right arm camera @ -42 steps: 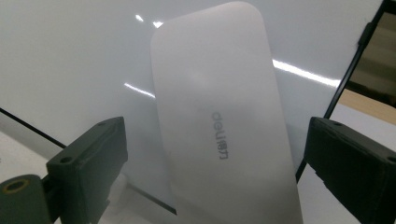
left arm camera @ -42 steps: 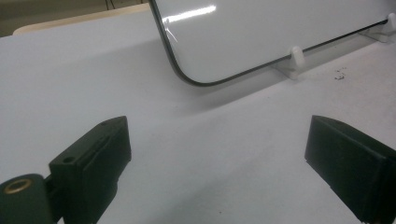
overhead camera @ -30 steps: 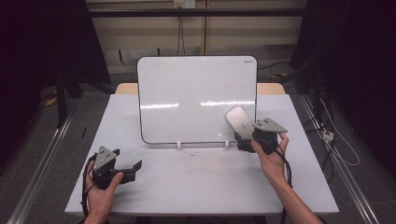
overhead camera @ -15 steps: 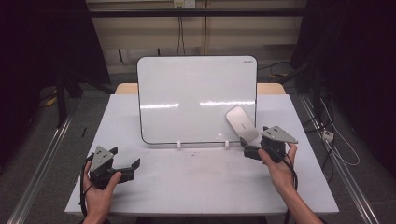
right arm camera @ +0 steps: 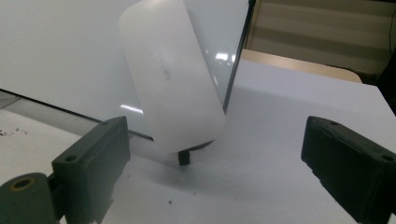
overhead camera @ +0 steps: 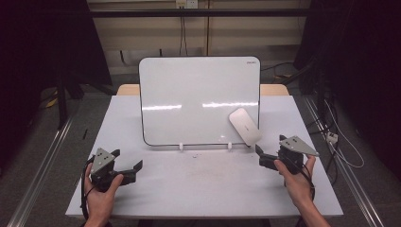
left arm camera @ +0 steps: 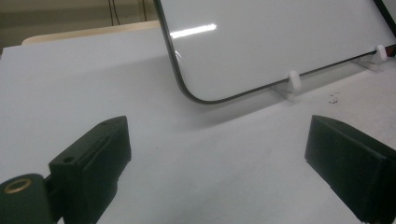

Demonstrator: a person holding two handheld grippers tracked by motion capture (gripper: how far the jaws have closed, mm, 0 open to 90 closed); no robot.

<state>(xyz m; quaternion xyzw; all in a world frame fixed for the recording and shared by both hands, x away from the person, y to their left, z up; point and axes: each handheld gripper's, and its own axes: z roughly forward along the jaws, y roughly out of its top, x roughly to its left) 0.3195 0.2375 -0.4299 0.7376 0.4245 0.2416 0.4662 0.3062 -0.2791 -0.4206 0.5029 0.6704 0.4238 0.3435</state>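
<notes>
White and smooth, the rounded oblong plastic eraser (overhead camera: 244, 126) clings tilted to the lower right corner of the upright white whiteboard with a thin dark rim (overhead camera: 200, 100) in the high view, its lower end near the board's bottom edge. The right gripper (overhead camera: 263, 160) sits just beside it on the pale grey table (overhead camera: 198, 179), jaws apart and empty; the left gripper (overhead camera: 136, 170) rests well apart at the table's near left, jaws likewise spread.

From the left gripper view, the two black jaws stand wide with bare table between them, and the board's rounded corner and small white clip feet (left arm camera: 293, 80) lie ahead.

From the right gripper view, the eraser (right arm camera: 172, 74) looks matte with a faint embossed mark at its middle, leaning against the board's edge, a small dark stub (right arm camera: 184, 157) under its lower end. The jaws stand wide, touching nothing.
</notes>
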